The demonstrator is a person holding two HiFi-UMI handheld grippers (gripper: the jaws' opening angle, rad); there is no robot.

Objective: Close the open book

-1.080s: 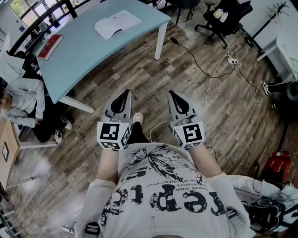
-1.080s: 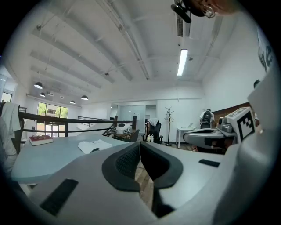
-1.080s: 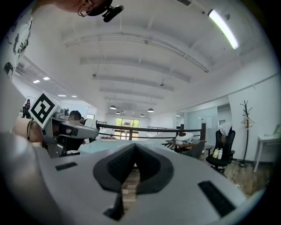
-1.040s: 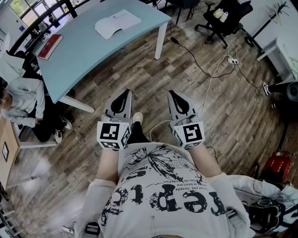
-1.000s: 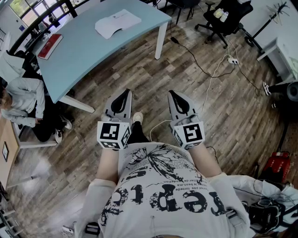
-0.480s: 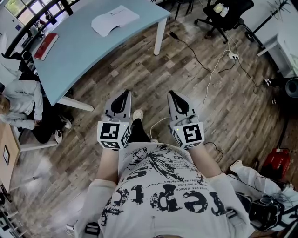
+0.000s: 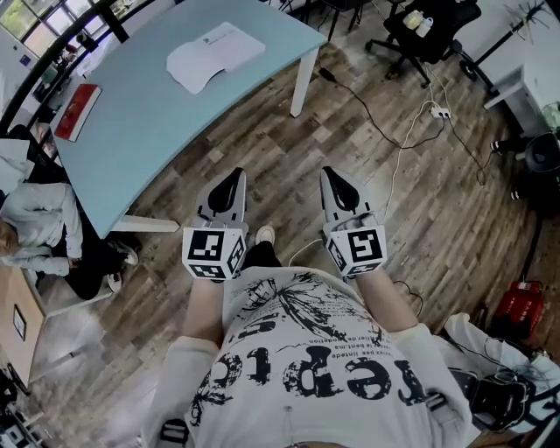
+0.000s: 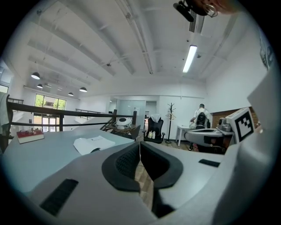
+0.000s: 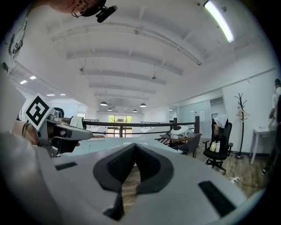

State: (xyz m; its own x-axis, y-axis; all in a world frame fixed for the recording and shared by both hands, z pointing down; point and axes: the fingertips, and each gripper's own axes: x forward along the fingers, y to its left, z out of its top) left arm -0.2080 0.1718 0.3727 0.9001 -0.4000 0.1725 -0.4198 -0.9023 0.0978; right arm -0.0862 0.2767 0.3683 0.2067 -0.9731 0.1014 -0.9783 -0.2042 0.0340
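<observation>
Wood-plank floor point(image 7: 262, 140) all over, office loft seen from overhead. Far left, a person point(image 7: 39, 223) sat by the edge of the light-blue table point(image 7: 131, 140), and a red book point(image 7: 72, 111) lay shut on the table's far left part. Further right on the same table, toward its far end, the open book point(image 7: 213, 54) lay flat with white pages up and nothing touching it. Nearer, over bare floor and well apart from the book, the left gripper point(image 7: 234, 175) had its jaws pressed together with nothing between them. The right gripper point(image 7: 333, 173), near it, looked the same: pads meeting, empty. Off at the far right stood a black chair point(image 7: 429, 26), with a power strip point(image 7: 435, 112) on the floor near it.

So I'd call this the approach stage: book not reached, closing not begun. Next move, I reckon, means getting the grippers up to the table, then catching the outer edge of one half. That could be done by spreading the jaws to pinch it or by sliding a shut tip under it, then swinging that half over the spine.
</observation>
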